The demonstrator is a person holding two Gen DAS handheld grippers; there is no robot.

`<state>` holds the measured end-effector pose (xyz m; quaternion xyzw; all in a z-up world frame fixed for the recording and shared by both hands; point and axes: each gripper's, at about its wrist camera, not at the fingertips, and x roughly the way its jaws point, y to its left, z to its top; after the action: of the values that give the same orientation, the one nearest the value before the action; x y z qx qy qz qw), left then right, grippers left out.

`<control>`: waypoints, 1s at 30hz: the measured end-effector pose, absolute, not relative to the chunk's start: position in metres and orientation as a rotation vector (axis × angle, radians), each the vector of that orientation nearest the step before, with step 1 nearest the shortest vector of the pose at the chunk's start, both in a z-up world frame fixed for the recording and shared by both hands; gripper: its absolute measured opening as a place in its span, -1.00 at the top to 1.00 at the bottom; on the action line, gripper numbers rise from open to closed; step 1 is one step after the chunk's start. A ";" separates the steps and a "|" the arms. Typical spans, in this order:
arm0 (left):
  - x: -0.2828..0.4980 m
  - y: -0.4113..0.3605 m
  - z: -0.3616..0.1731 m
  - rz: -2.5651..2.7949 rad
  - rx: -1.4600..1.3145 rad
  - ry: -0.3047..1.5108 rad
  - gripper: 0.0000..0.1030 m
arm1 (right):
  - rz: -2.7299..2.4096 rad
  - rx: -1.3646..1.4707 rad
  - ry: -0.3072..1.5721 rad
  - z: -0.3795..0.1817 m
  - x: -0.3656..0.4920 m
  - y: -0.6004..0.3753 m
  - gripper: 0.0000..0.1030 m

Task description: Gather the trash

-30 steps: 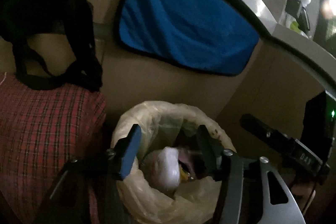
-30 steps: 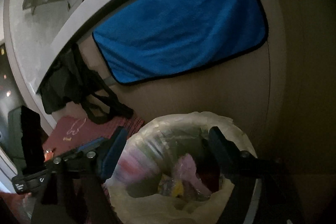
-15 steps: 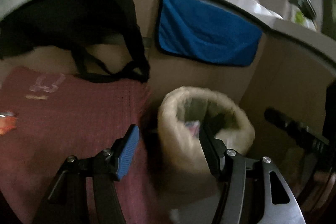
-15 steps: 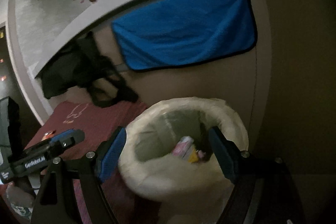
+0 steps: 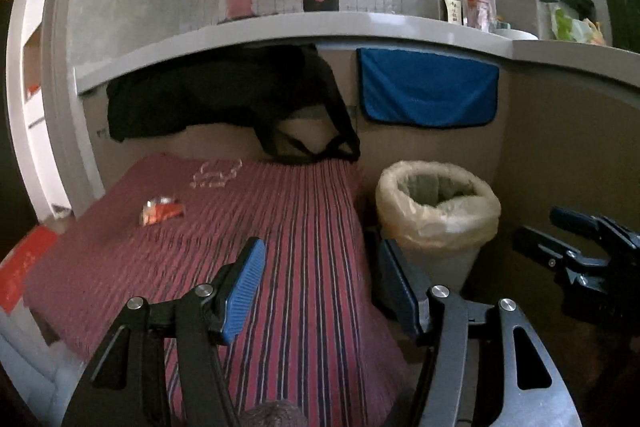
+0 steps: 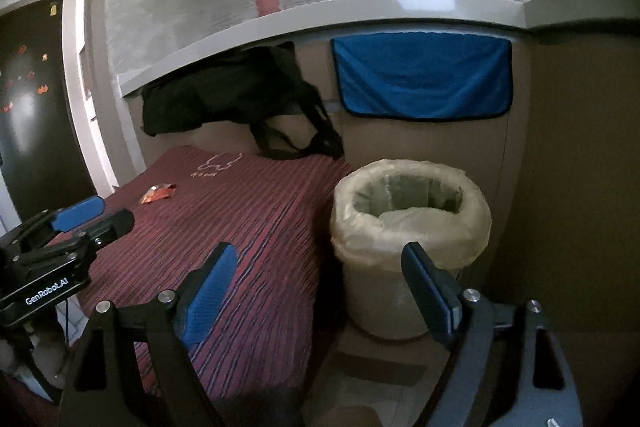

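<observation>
A trash bin [image 5: 438, 211] lined with a pale plastic bag stands on the floor right of a red striped cloth [image 5: 256, 247]; it also shows in the right wrist view [image 6: 412, 227]. An orange snack wrapper [image 5: 162, 211] lies on the cloth at the far left, also seen in the right wrist view [image 6: 158, 193]. My left gripper [image 5: 320, 283] is open and empty, above the cloth's right edge. My right gripper [image 6: 320, 287] is open and empty, in front of the bin. Each gripper shows in the other's view, the right [image 5: 576, 251] and the left [image 6: 68, 227].
A blue towel [image 5: 428, 87] and a black bag [image 5: 224, 95] hang under a white counter edge [image 5: 280, 31]. A brown cabinet wall [image 6: 580, 167] closes the right side. Bottles [image 5: 476, 3] stand on the counter. A red item [image 5: 24, 267] lies at the far left.
Both grippers have pulled back and up from over the bin. The bin's contents are now out of sight, and the cloth with the wrapper has come into view.
</observation>
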<state>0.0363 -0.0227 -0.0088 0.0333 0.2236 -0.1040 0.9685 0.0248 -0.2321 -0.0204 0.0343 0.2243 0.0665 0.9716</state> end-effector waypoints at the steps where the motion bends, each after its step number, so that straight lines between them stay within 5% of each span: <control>1: 0.032 -0.021 -0.011 -0.208 0.069 0.469 -0.17 | 0.126 0.052 0.430 -0.020 0.016 -0.225 -0.60; 30: -0.008 -0.004 0.006 -0.103 0.050 0.403 -0.17 | 0.095 0.054 0.346 -0.023 -0.021 -0.203 -0.62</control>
<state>-0.0085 -0.0037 0.0064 0.0249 0.2002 -0.0513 0.9781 -0.0214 -0.2033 -0.0228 0.0266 0.1721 0.0472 0.9836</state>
